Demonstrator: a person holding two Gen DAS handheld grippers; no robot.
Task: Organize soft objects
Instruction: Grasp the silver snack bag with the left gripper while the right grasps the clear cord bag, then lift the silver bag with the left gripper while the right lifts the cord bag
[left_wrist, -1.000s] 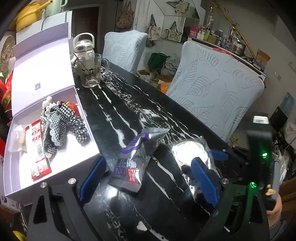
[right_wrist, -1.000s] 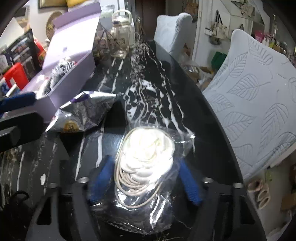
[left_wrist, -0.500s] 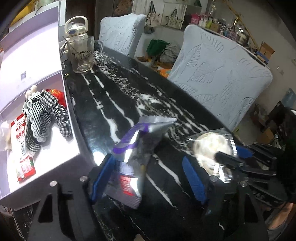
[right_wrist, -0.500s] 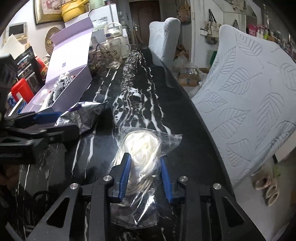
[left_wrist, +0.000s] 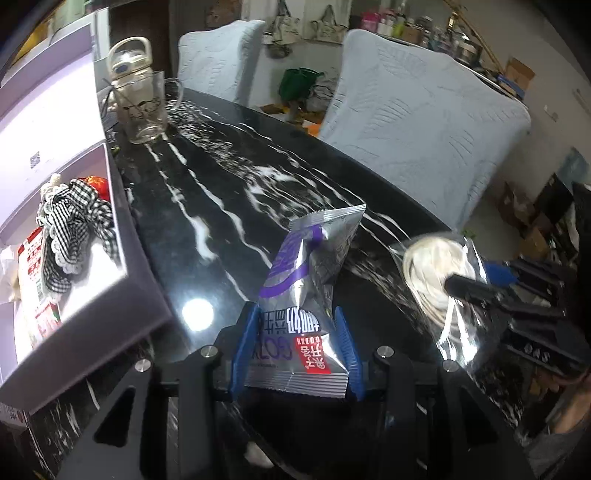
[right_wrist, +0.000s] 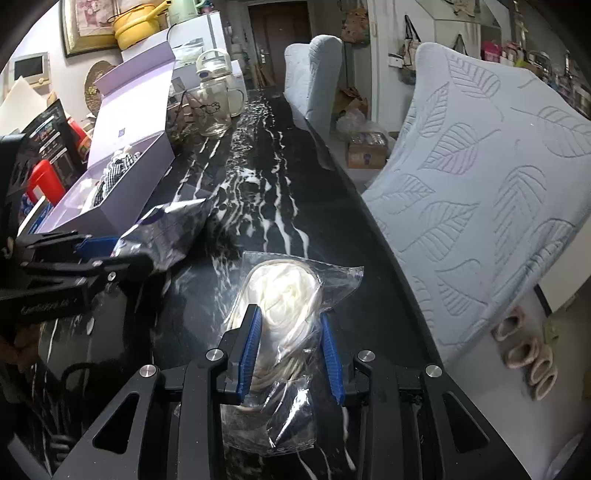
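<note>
Seen across a black marble table (left_wrist: 229, 206): left gripper (left_wrist: 295, 343) closing its blue pads onto a silver-and-purple snack packet (left_wrist: 306, 280) beside the open lilac box (left_wrist: 122, 291). Right of the packet — right gripper (right_wrist: 290, 343) clamped narrowly on a clear bag of white cord (right_wrist: 284, 295), just off the tabletop.
</note>
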